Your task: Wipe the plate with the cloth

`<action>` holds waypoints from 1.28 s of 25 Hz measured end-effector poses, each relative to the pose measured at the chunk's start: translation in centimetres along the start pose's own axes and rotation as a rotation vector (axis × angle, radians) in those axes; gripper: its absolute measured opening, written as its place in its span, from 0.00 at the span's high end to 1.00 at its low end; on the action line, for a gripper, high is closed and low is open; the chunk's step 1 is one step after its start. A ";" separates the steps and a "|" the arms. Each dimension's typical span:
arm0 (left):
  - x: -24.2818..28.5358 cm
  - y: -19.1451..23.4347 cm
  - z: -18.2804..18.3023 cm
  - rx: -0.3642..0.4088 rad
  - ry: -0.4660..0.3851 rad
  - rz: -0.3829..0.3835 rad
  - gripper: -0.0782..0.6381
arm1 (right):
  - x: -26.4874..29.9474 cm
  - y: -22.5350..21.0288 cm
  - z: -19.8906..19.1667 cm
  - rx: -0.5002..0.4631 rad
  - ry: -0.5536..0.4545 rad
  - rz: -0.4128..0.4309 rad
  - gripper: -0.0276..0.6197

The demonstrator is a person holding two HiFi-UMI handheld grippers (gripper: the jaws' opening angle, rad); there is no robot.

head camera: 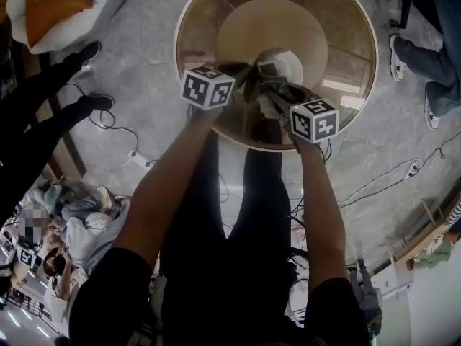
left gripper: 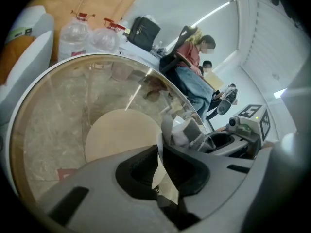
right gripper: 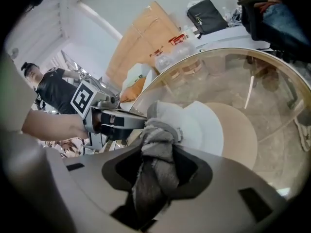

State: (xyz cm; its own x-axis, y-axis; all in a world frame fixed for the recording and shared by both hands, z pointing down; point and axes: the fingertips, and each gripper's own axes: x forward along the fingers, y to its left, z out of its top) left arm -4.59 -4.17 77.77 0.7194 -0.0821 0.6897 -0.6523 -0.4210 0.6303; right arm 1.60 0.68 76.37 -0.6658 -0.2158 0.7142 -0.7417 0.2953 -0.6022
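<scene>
A white plate (head camera: pixel 291 61) is held above the round glass table (head camera: pixel 209 9), near its front edge. My left gripper (head camera: pixel 247 83) is shut on the plate's rim; in the left gripper view the plate (left gripper: pixel 157 168) shows edge-on between the jaws of my left gripper (left gripper: pixel 158 152). My right gripper (right gripper: pixel 156 165) is shut on a bunched grey cloth (right gripper: pixel 156 147), which is pressed against the plate's face (right gripper: pixel 201 125). In the head view my right gripper (head camera: pixel 271 96) sits just right of the left one. The cloth (left gripper: pixel 187 130) also shows from the left side.
The table has a tan rim and a round tan base (head camera: pixel 270 24) under the glass. Cables (head camera: pixel 108 125) trail on the floor. People stand left (head camera: pixel 43 114) and right (head camera: pixel 432 56). Water bottles (left gripper: pixel 73 38), a black bag (left gripper: pixel 144 31) and a seated person (left gripper: pixel 190 67) are beyond the table.
</scene>
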 end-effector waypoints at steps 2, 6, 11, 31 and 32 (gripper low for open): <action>0.1 -0.2 0.1 0.005 0.006 -0.002 0.84 | 0.8 0.3 1.1 -0.044 0.015 0.012 0.74; -0.2 0.0 0.1 0.011 0.013 -0.006 0.84 | 1.3 0.3 3.0 -0.157 0.055 0.002 0.74; 0.6 0.2 0.2 0.001 0.014 -0.014 0.84 | 0.4 -3.0 5.2 -0.107 -0.011 -0.031 0.74; 0.9 -0.6 0.8 0.002 -0.005 -0.017 0.85 | -0.7 -0.9 -0.5 0.020 -0.004 0.013 0.74; 1.0 -0.6 0.8 0.009 -0.002 -0.015 0.85 | -0.3 -0.7 -0.1 0.005 0.000 0.016 0.74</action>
State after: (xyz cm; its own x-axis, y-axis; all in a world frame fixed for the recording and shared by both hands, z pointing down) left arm -3.27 -4.71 77.78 0.7294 -0.0773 0.6797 -0.6395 -0.4300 0.6373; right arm 2.35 0.59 76.62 -0.6776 -0.2108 0.7046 -0.7313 0.2943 -0.6153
